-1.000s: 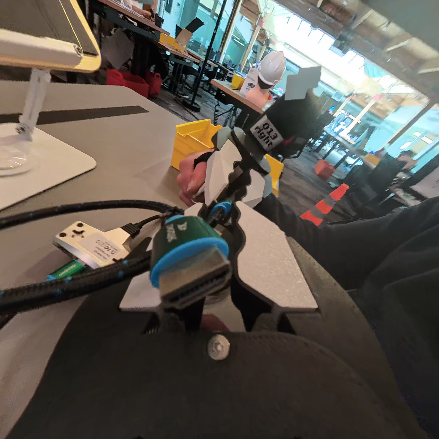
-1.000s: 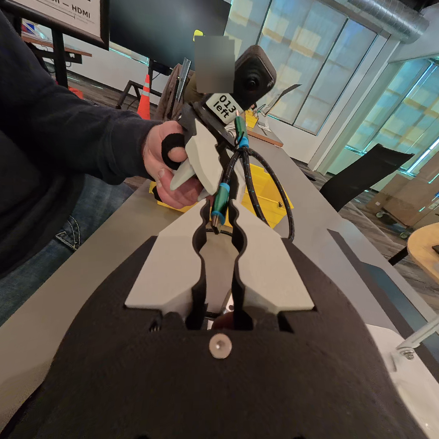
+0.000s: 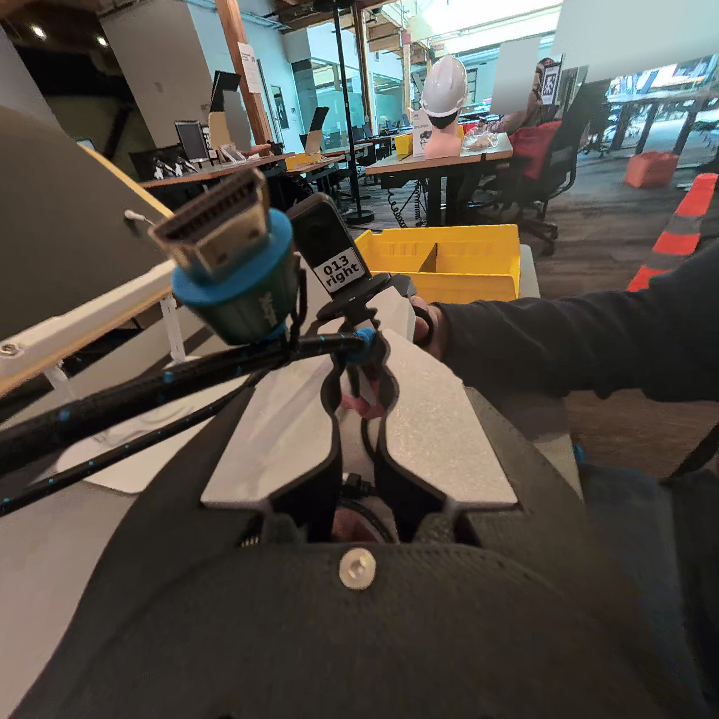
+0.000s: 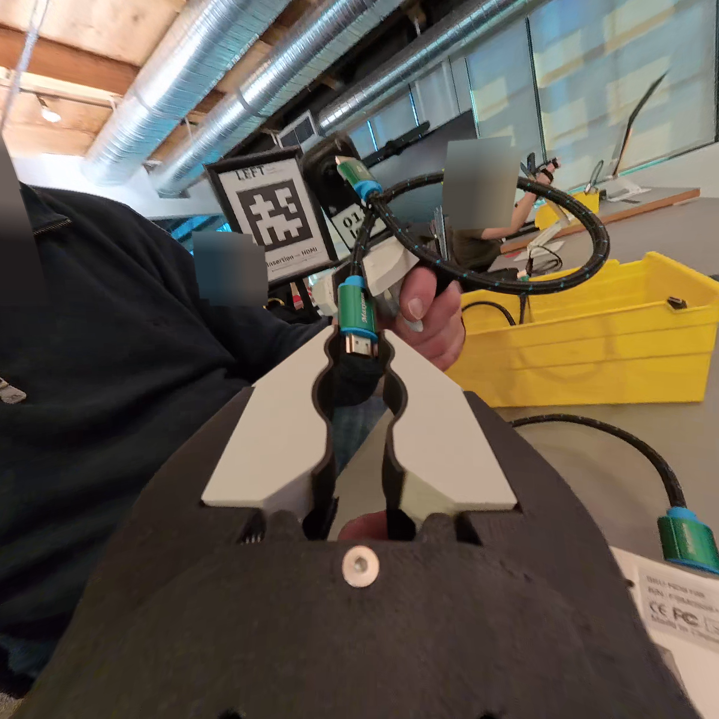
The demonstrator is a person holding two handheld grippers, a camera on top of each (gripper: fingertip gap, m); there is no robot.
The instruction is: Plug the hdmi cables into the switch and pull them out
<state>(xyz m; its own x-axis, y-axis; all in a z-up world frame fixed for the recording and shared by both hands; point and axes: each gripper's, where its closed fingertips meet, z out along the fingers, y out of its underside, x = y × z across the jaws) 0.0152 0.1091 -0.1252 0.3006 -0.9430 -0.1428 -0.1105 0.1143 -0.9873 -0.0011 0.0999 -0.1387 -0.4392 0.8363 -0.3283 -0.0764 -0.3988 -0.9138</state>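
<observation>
The right gripper [image 4: 358, 342] pinches a green HDMI plug [image 4: 357, 313]; only its view shows another plug [image 4: 686, 542] beside the switch [image 4: 679, 618]; the left gripper [image 3: 360, 350] seemingly clamps the braided cable [image 3: 163, 383]

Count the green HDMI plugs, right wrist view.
3 plugs: one at the right gripper's fingertips, one higher by the black camera, one lower right by the switch. Others may be hidden.

1. The braided cable [image 3: 148, 393] runs off the left wrist view's left edge.
2. The switch [image 4: 677, 618] is cut by the right wrist view's right edge.
3. A second plug [image 4: 686, 544] partly hides behind the right gripper's body.
</observation>
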